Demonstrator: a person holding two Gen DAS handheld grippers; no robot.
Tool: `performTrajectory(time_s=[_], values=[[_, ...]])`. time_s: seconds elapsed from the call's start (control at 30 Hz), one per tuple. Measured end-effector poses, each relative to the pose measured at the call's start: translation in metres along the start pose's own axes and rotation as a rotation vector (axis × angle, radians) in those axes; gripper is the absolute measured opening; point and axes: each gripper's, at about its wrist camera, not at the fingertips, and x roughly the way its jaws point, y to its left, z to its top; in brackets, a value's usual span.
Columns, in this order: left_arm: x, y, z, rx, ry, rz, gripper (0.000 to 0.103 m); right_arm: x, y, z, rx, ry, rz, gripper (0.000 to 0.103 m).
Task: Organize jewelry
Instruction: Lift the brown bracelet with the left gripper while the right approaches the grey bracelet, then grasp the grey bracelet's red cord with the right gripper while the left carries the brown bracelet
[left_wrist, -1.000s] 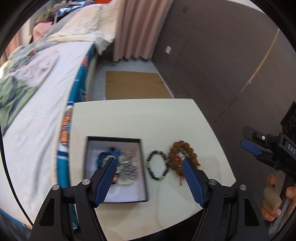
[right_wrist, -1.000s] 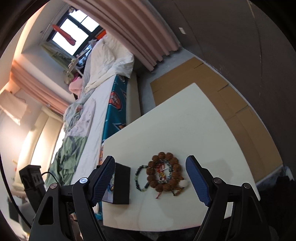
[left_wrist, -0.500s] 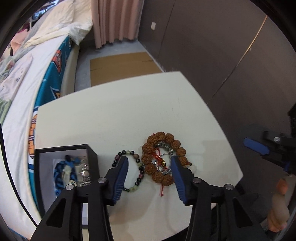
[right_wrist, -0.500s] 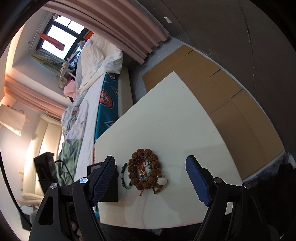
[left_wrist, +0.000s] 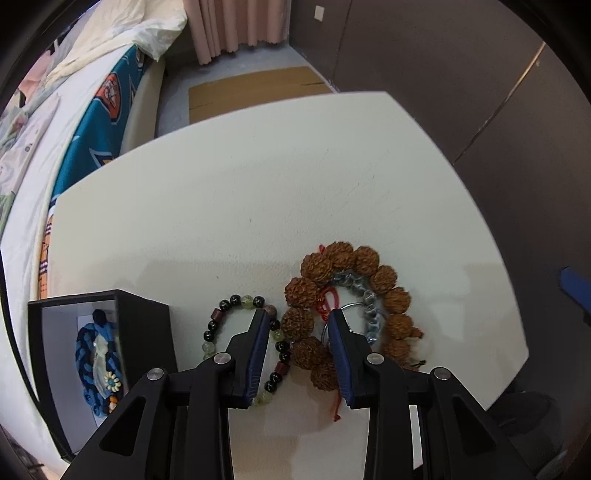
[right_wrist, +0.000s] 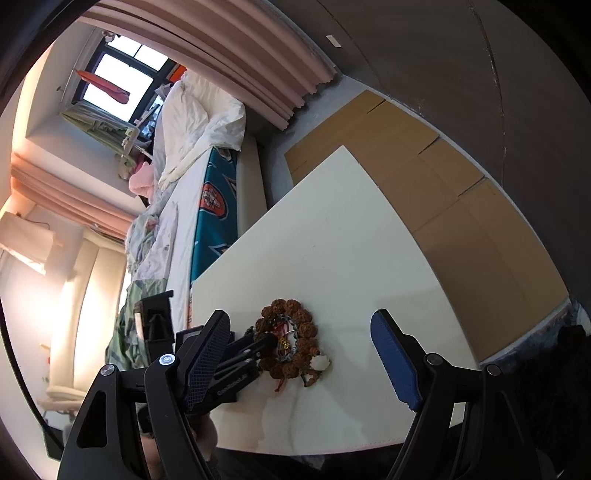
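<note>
On the white table (left_wrist: 258, 184) lies a bracelet of big brown knobbly beads (left_wrist: 384, 280) with a silver chain (left_wrist: 365, 295) and red cord inside its ring. Left of it lies a small bracelet of black and green beads (left_wrist: 221, 306). My left gripper (left_wrist: 297, 317) points down over both; its jaws are closing, with the brown bracelet's left beads and the small bracelet's right side between them, and the pads are not pressing. My right gripper (right_wrist: 301, 317) hangs open above the brown bracelet (right_wrist: 303, 317), holding nothing.
A black box (left_wrist: 144, 332) with a white lining stands at the table's left front and holds a blue braided bracelet (left_wrist: 83, 347) and other pieces. A bed (left_wrist: 92, 110) runs along the table's left. Flat cardboard (left_wrist: 251, 88) lies on the floor beyond; a dark wall is on the right.
My left gripper came down and to the right, from over the box to over the two bracelets, and its jaws narrowed a lot. The right gripper barely shifted and stayed open.
</note>
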Motion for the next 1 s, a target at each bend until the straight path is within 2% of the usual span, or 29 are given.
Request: performTrajectory(time_s=[0.03, 0.07, 0.13, 0.27, 0.4, 0.53, 0.6, 0.83, 1.0], values=[[0.002, -0.001, -0.001, 0.000, 0.005, -0.007, 0.034, 0.001, 0.001, 0.000, -0.004, 0.001, -0.001, 0.079], [0.003, -0.001, -0.002, 0.000, 0.003, -0.002, 0.023, 0.001, 0.002, 0.000, -0.007, 0.003, -0.003, 0.079], [-0.001, 0.002, -0.002, -0.015, -0.012, -0.016, 0.019, 0.003, 0.003, -0.001, -0.012, 0.007, -0.005, 0.079], [-0.026, 0.001, -0.004, 0.003, -0.091, -0.053, 0.019, 0.008, 0.005, -0.002, -0.022, 0.017, -0.022, 0.079], [-0.058, 0.000, -0.003, 0.004, -0.163, -0.122, 0.019, 0.012, 0.007, -0.002, -0.029, 0.020, -0.029, 0.079], [-0.083, -0.001, -0.004, 0.021, -0.224, -0.133, 0.019, 0.020, 0.010, -0.004, -0.044, 0.041, -0.036, 0.078], [-0.093, 0.001, -0.007, 0.026, -0.248, -0.121, 0.019, 0.026, 0.014, -0.006, -0.054, 0.056, -0.040, 0.070], [-0.112, 0.026, -0.019, -0.036, -0.292, -0.119, 0.019, 0.050, 0.027, -0.013, -0.097, 0.115, -0.041, 0.052], [-0.123, 0.049, -0.028, -0.088, -0.314, -0.120, 0.019, 0.073, 0.032, -0.017, -0.107, 0.159, -0.059, 0.033]])
